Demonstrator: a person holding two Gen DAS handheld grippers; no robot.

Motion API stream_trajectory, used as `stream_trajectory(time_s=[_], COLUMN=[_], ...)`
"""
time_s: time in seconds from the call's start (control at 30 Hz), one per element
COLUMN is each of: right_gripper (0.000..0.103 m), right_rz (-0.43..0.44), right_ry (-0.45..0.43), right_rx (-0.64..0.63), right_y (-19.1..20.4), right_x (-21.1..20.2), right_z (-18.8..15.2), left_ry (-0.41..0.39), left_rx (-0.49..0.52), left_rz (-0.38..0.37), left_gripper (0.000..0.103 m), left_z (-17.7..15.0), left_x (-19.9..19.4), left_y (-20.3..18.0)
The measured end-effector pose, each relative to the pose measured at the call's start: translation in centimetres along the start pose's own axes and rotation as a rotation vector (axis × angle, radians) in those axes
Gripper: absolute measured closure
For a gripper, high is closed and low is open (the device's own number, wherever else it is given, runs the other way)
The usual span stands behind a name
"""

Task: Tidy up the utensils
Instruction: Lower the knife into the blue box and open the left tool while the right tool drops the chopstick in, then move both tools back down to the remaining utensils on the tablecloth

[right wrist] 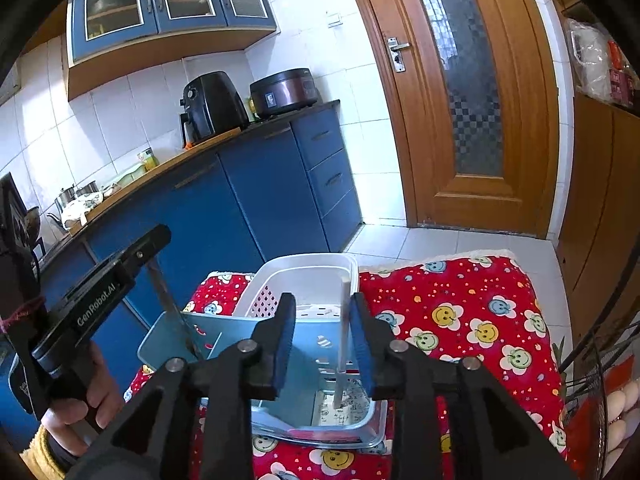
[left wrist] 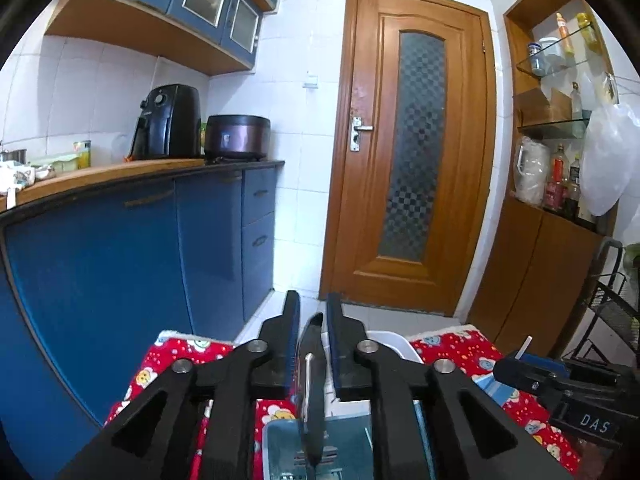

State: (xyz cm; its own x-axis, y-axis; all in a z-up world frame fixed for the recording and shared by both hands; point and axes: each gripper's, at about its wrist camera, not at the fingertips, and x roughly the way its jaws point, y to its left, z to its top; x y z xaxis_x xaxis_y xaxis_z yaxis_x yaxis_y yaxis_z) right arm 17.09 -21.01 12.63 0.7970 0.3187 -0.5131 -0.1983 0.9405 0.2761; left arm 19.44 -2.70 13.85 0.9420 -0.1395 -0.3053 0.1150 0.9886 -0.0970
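Glossy metal knife (right wrist: 170,312); translucent blue plastic bin (right wrist: 280,364); white perforated plastic basket (right wrist: 304,280); soft red printed cloth (right wrist: 460,320); matt black plastic left gripper (left wrist: 313,316); varnished wood door (left wrist: 412,148).

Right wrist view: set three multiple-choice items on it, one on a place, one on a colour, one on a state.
1. Where is the white basket?
A) on the counter
B) right behind the blue holder
C) on the floor

2. What colour is the cloth under both?
A) red
B) green
C) plain white

3. What is the left gripper doing?
A) open, empty
B) lying on the cloth
C) shut on the knife

Key:
1. B, its rim rises just beyond the holder.
2. A, red with smiley faces.
3. C, the blade hangs from its fingers into the holder.
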Motion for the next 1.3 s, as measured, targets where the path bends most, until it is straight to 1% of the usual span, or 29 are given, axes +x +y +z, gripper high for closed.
stream_trajectory(time_s=[0.07, 0.17, 0.33, 0.47, 0.63, 0.83, 0.9, 1.1, 1.3], right_gripper=[0.070, 0.068, 0.066, 0.063, 0.061, 0.061, 0.059, 0.058, 0.058], right_rz=[-0.002, -0.002, -0.018, -0.046, -0.064, -0.089, -0.097, -0.122, -0.137], right_ry=[-0.004, -0.012, -0.040, -0.073, -0.088, -0.086, -0.079, -0.040, -0.002], right_rx=[-0.002, -0.001, -0.008, -0.028, -0.047, -0.075, -0.080, -0.094, -0.095], right_y=[0.2, 0.2, 0.5, 1.0, 1.7, 2.7, 2.9, 3.7, 4.1], right_x=[-0.3, -0.8, -2.0, -3.5, -5.1, -6.7, -7.2, -8.2, -9.0], right_z=[0.0, -0.1, -0.1, -0.3, -0.8, -1.9, -2.5, -4.6, -6.8], left_ry=[0.001, -0.003, 0.010, 0.019, 0.035, 0.052, 0.059, 0.089, 0.122], left_rx=[0.002, 0.014, 0.026, 0.027, 0.009, 0.000, 0.000, -0.002, 0.024], left_rz=[-0.001, -0.002, -0.010, -0.021, -0.030, -0.028, -0.025, -0.027, -0.022], left_gripper=[0.074, 0.065, 0.064, 0.063, 0.063, 0.063, 0.063, 0.063, 0.063], left_z=[-0.1, -0.1, -0.3, -0.5, -0.9, -1.5, -1.8, -2.9, -4.6], left_x=[-0.4, -1.0, -2.2, -3.6, -5.2, -6.9, -7.5, -9.2, -10.7], left_y=[0.0, -0.2, -0.6, -0.5, 0.0, 0.7, 0.9, 1.1, 0.5])
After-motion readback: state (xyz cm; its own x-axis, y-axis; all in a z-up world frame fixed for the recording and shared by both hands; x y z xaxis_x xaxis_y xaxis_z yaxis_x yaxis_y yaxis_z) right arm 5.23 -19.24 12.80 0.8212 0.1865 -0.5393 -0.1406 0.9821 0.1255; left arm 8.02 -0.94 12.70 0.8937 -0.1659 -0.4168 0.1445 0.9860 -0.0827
